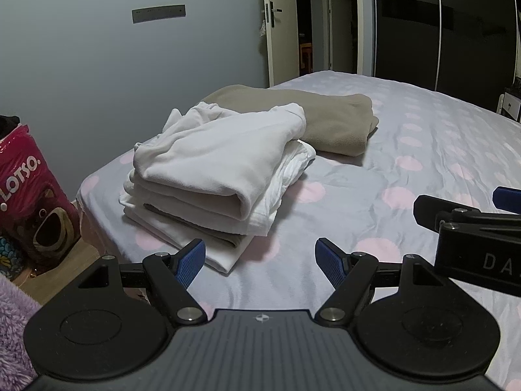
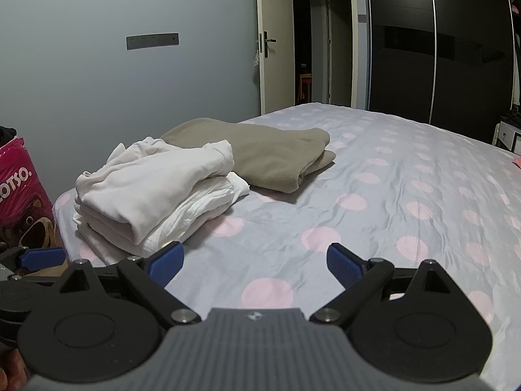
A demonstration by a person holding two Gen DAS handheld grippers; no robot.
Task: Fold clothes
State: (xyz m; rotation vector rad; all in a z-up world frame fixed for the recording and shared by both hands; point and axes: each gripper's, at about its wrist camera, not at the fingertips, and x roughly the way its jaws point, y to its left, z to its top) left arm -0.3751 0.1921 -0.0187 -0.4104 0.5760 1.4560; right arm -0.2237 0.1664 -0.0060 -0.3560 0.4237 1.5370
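Left wrist view: left hand-held gripper [image 1: 260, 262] jaws wide apart, holding nothing, over the bed [image 1: 407, 169]; white folded stack [image 1: 215, 176] at 11 o'clock, beige folded garment [image 1: 325, 120] behind it at 12; right hand-held gripper [image 1: 472, 224] pokes in at 3, state unclear here.

Right wrist view: right hand-held gripper [image 2: 255, 262] spread open, empty; stack [image 2: 156, 192] at 10 o'clock; no unfolded garment visible; looks between items; next move likely needs fetching a fresh garment.

Folded stack [image 1: 215, 176] on bed [image 1: 407, 163], blanket [image 1: 325, 120] apparently behind.
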